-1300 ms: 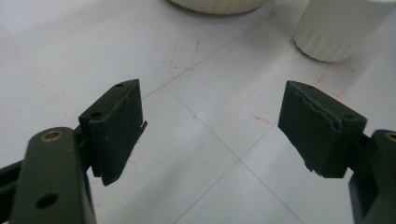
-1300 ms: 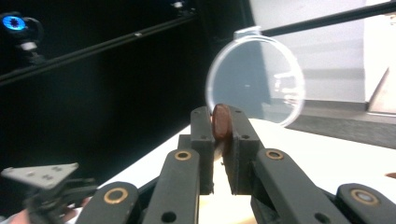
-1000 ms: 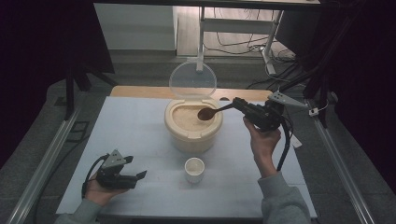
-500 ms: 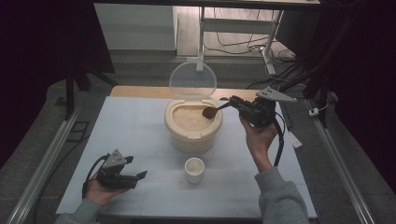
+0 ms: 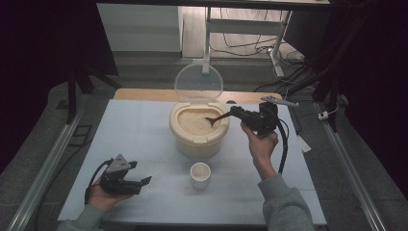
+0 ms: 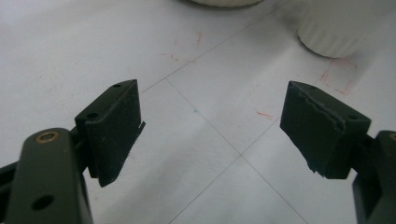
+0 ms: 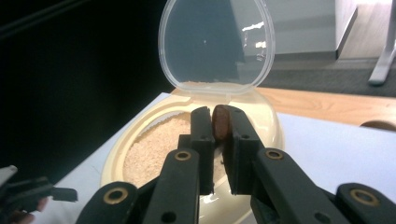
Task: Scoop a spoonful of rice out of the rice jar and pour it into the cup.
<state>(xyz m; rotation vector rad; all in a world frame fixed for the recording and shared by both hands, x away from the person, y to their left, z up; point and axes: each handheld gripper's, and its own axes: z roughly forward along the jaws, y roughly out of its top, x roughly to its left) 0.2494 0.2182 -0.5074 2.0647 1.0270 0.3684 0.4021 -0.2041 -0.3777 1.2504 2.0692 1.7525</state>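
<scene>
A dark room is surrounding the white table (image 5: 144, 139), which is sitting under the high camera with a wooden board along its far edge. Near the middle, a cream container (image 5: 198, 129) is standing with its clear lid (image 5: 198, 83) tipped upright at the back, and pale grain (image 5: 192, 120) is filling it. The right gripper (image 5: 235, 113) is reaching in from the right side, its jaws clenched on the handle of a brown spoon (image 5: 215, 119) whose bowl is dipping into the grain; in the right gripper view the spoon (image 7: 220, 123) is sitting pinched between the two black jaws. The left gripper (image 5: 126, 177) is resting near the table's front left, well apart from the container, its jaws spread wide and gripping nothing. A small white cup (image 5: 200, 174) is standing just in front of the container.
</scene>
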